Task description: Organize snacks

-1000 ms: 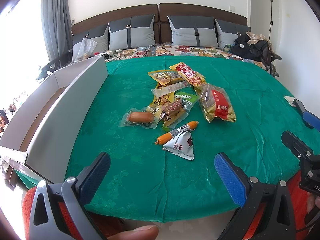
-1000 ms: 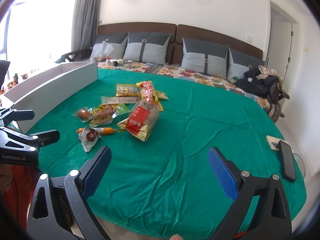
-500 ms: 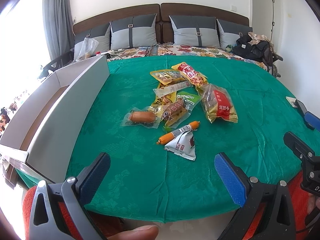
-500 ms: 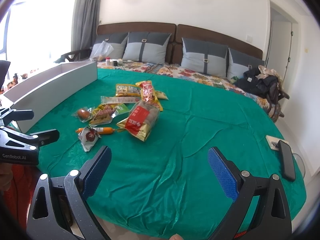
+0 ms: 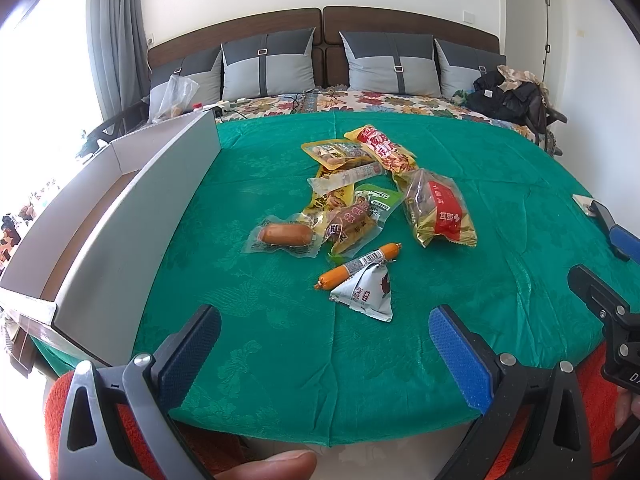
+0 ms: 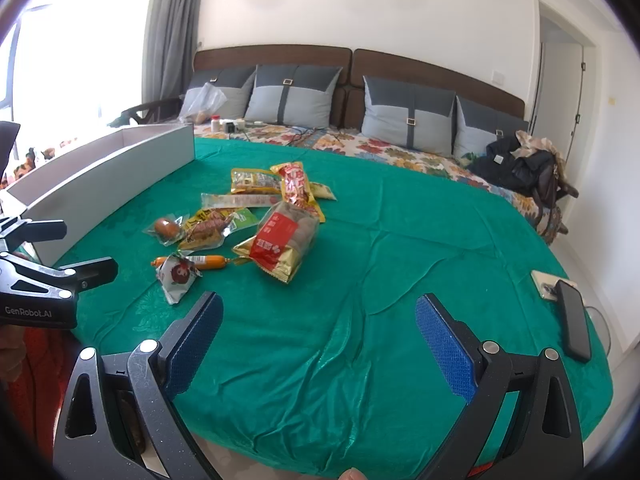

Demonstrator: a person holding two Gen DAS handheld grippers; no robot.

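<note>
A pile of snack packets lies mid-table on the green cloth [image 5: 280,360]. Nearest are a silver triangular packet [image 5: 366,290] and an orange sausage stick [image 5: 358,266]. Behind them lie a clear-wrapped sausage [image 5: 284,236], a red and gold bag [image 5: 440,210] and several yellow packets [image 5: 336,152]. My left gripper [image 5: 324,354] is open and empty, low at the table's near edge, short of the triangular packet. My right gripper [image 6: 318,338] is open and empty, to the right of the pile [image 6: 280,236].
A long white cardboard box [image 5: 120,216] stands open along the table's left side; it also shows in the right wrist view [image 6: 108,176]. A black phone [image 6: 574,326] lies at the right edge. A bed with grey pillows [image 5: 268,64] and a black bag [image 5: 508,96] lies behind.
The left gripper has crept slightly forward toward the pile; the snacks look a little nearer. The right gripper has barely moved. Both stay open.
</note>
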